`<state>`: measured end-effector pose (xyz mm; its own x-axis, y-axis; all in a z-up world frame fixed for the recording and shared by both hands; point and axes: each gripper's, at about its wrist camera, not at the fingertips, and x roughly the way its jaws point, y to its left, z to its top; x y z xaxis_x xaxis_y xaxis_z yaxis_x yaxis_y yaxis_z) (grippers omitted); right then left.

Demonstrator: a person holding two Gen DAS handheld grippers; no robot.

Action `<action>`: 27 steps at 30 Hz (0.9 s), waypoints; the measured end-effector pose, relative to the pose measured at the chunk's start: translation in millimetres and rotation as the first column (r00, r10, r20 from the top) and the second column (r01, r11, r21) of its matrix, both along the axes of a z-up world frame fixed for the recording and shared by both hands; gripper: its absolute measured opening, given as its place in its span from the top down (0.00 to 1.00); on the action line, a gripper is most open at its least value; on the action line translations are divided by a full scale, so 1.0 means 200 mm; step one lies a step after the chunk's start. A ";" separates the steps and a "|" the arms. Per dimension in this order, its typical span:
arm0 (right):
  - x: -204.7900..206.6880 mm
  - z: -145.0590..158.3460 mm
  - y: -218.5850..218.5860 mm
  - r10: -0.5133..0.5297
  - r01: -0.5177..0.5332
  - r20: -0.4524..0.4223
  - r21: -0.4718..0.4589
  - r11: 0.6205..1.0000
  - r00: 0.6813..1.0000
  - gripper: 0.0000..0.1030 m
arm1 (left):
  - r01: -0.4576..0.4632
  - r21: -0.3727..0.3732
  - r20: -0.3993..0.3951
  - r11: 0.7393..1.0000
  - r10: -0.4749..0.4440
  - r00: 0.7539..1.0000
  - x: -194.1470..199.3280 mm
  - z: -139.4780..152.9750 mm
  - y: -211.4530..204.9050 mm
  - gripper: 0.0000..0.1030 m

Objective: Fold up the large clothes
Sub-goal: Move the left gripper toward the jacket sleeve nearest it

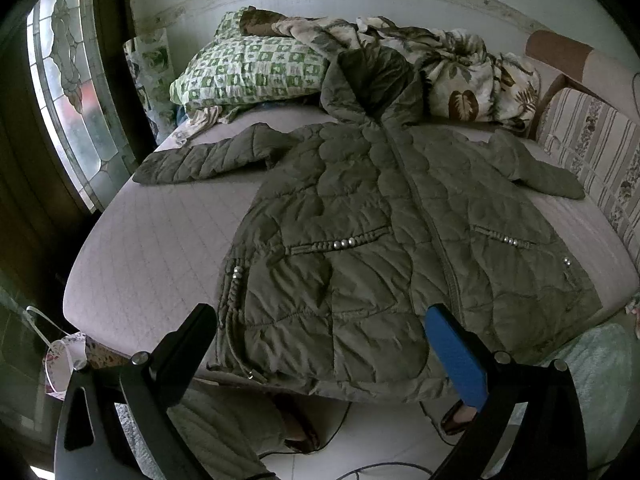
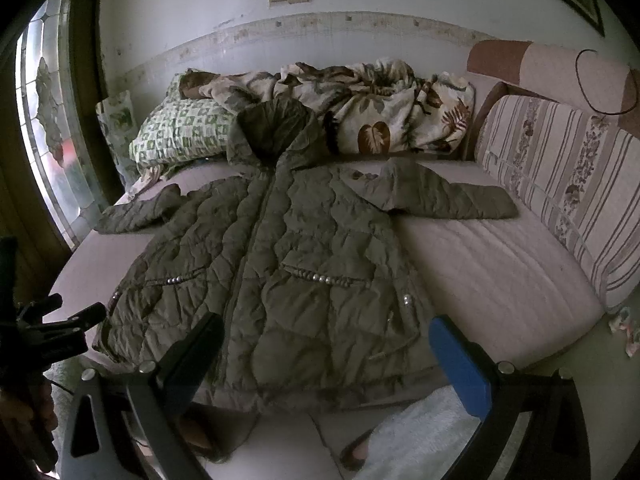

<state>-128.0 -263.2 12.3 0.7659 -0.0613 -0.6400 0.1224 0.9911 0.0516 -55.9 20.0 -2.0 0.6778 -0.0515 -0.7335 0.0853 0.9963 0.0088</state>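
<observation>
Both tools (image 1: 320, 316) (image 2: 326, 328) hover agape above jacket (image 1: 380, 220) hem.

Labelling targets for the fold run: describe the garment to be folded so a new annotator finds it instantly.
Start at the pale mattress along the wall. The olive quilted jacket lies flat on it, front up, sleeves spread, hood towards the leaf-print blanket and green checked pillow. It is the only plain, dark piece, with shiny studs along its pockets.

No legible text or labels
</observation>
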 end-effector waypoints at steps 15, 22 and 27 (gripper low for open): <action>0.08 -0.05 0.03 0.020 -0.020 -0.040 0.004 1.000 0.999 0.00 | -0.011 0.033 -0.061 0.999 0.013 0.998 0.08 -0.07 0.06 0.00; 0.17 -0.03 0.09 0.067 -0.068 -0.045 -0.027 0.997 0.997 0.00 | -0.141 0.060 -0.053 0.988 0.144 0.988 0.20 -0.08 0.27 0.00; 0.28 0.00 0.16 0.111 -0.113 -0.041 -0.065 0.991 0.993 0.00 | -0.164 0.016 -0.082 0.986 0.165 0.983 0.33 -0.09 0.45 0.00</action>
